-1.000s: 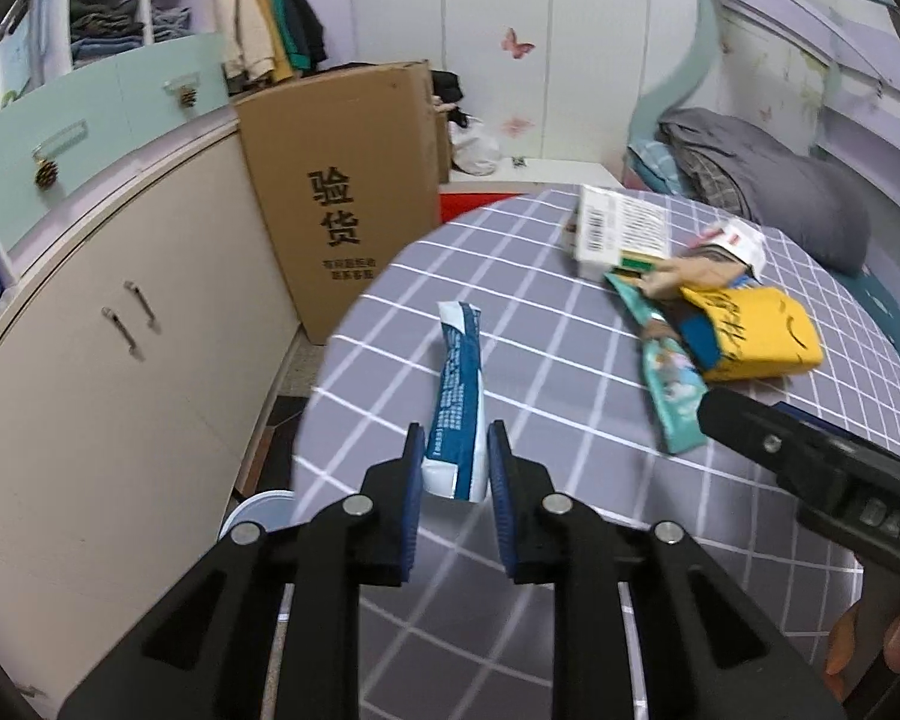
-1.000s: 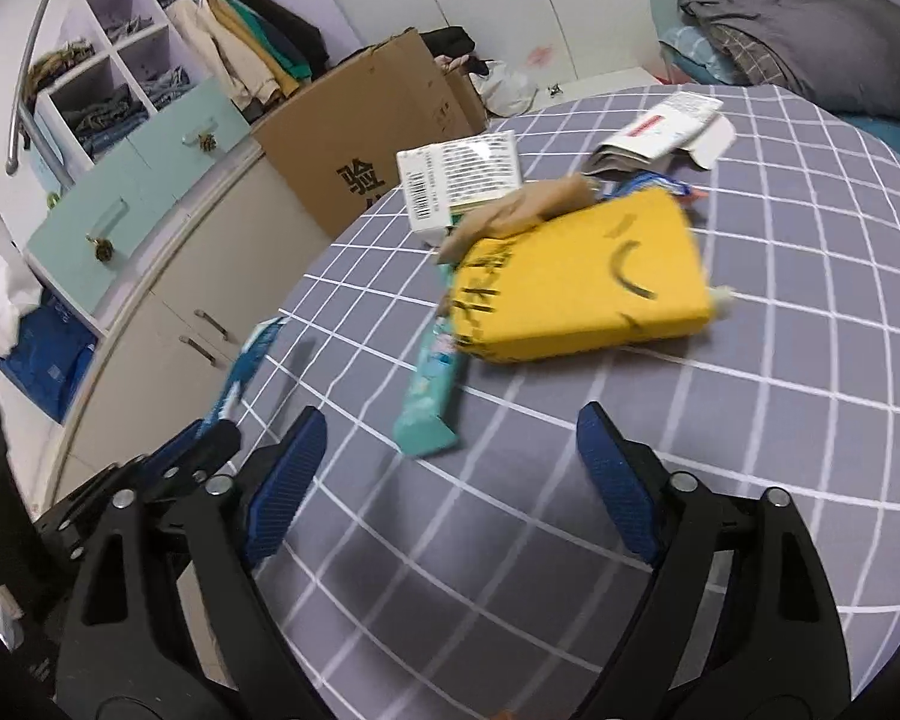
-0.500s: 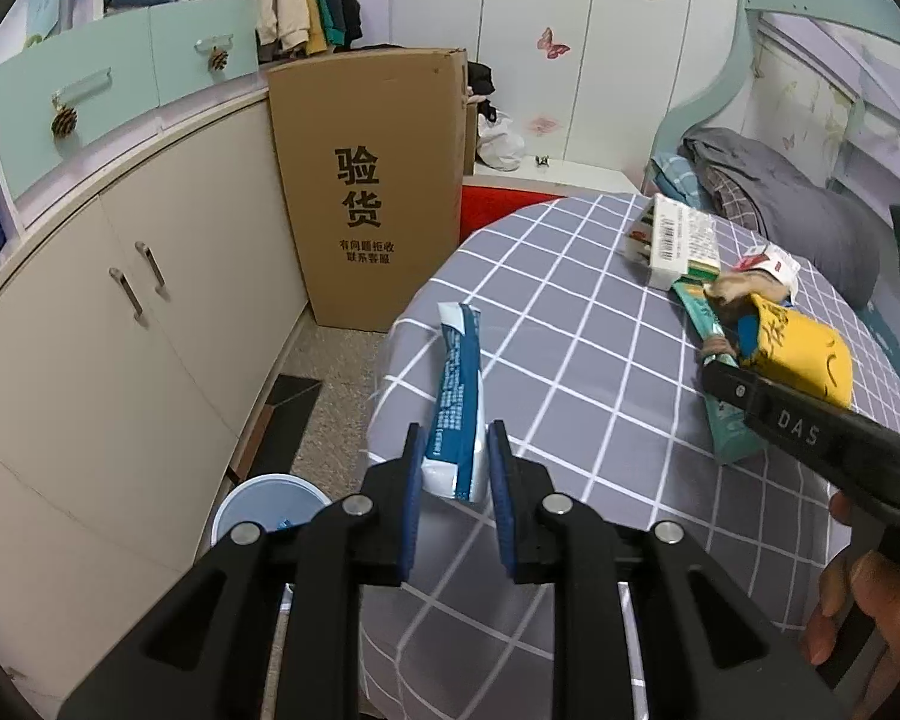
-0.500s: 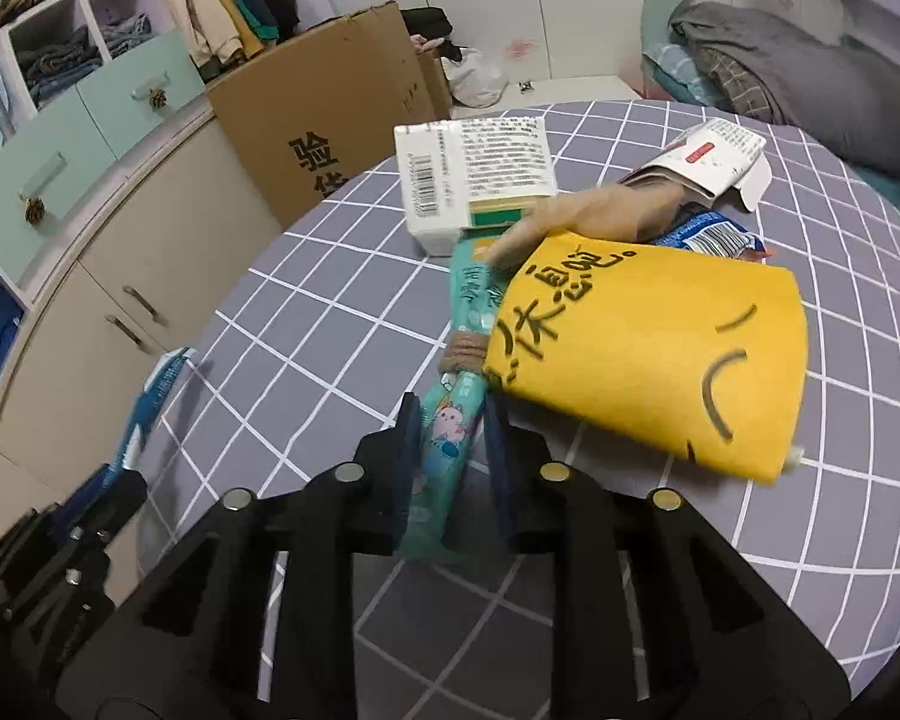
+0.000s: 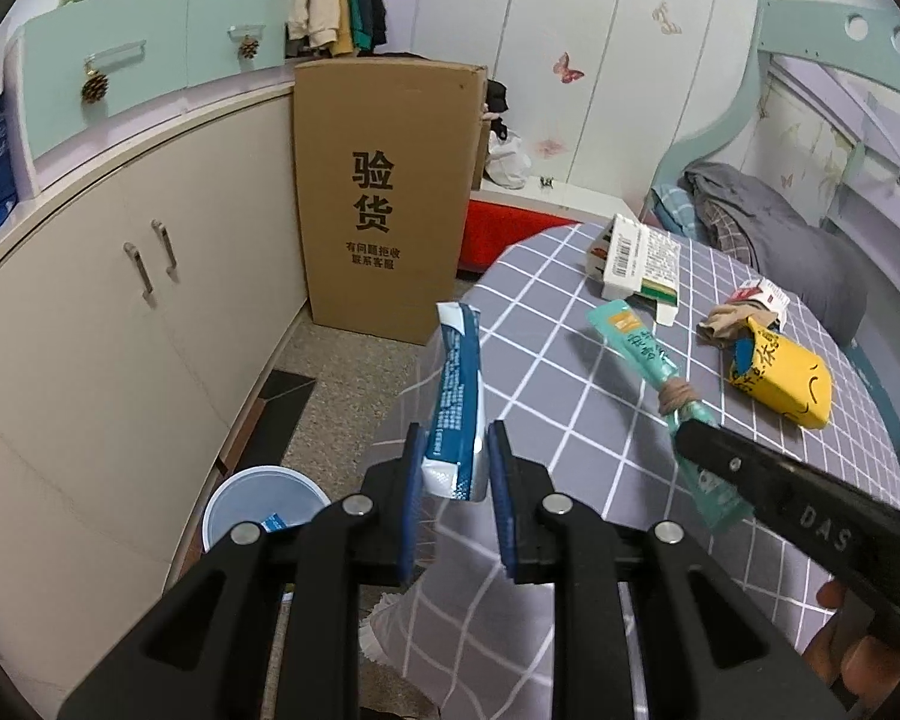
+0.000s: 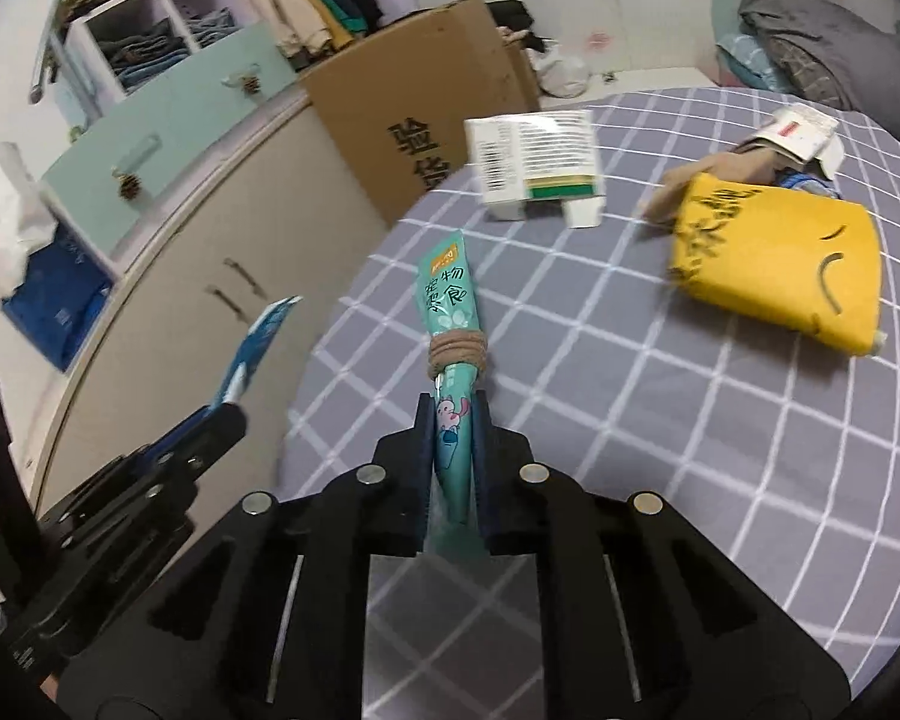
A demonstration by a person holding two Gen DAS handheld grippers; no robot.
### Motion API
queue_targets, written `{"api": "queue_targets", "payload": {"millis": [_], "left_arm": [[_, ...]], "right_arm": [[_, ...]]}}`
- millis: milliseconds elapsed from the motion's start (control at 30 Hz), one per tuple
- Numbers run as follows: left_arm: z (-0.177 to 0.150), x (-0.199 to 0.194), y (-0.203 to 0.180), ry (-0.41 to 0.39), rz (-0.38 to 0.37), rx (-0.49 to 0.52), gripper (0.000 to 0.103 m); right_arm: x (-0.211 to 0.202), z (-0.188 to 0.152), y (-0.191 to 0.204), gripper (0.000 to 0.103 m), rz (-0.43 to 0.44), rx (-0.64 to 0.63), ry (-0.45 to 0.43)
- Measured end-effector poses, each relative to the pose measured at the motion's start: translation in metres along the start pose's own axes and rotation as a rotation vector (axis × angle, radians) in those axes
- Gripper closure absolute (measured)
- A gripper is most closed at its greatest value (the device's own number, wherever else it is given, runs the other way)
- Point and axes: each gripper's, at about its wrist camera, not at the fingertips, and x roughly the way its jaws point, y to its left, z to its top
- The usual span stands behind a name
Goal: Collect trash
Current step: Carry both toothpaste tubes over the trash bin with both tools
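My left gripper (image 5: 453,468) is shut on a blue and white wrapper (image 5: 457,396), held upright past the table's left edge above the floor. A white trash bin (image 5: 258,507) stands on the floor below and to its left. My right gripper (image 6: 453,426) is shut on a teal snack wrapper (image 6: 450,294) with a brown hair tie around its middle, lifted over the grey checked tablecloth (image 6: 630,408). That teal wrapper also shows in the left wrist view (image 5: 648,354). A yellow packet (image 6: 774,258), a white box (image 6: 534,150) and a small white carton (image 6: 801,129) lie on the table.
A tall cardboard box (image 5: 384,192) stands on the floor against the curved beige cabinets (image 5: 120,312). A bed with grey bedding (image 5: 780,234) lies behind the table. A red object (image 5: 504,228) sits beside the cardboard box.
My right gripper has closed on the teal wrapper and lifted it off the table. My left gripper has carried the blue wrapper left, off the table edge toward the bin.
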Motion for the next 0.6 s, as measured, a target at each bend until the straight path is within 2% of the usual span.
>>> {"api": "queue_targets", "payload": {"millis": [267,600], "left_arm": [[-0.005,-0.017,0.046,-0.027,0.029,-0.073,0.083],[-0.010,-0.012,0.130,-0.007,0.111,-0.189,0.083]], "right_arm": [[0.007,-0.010,0.063,0.091,0.069,-0.106,0.008],[0.057,-0.017,0.142,0.091,0.133,-0.243,0.067]]}}
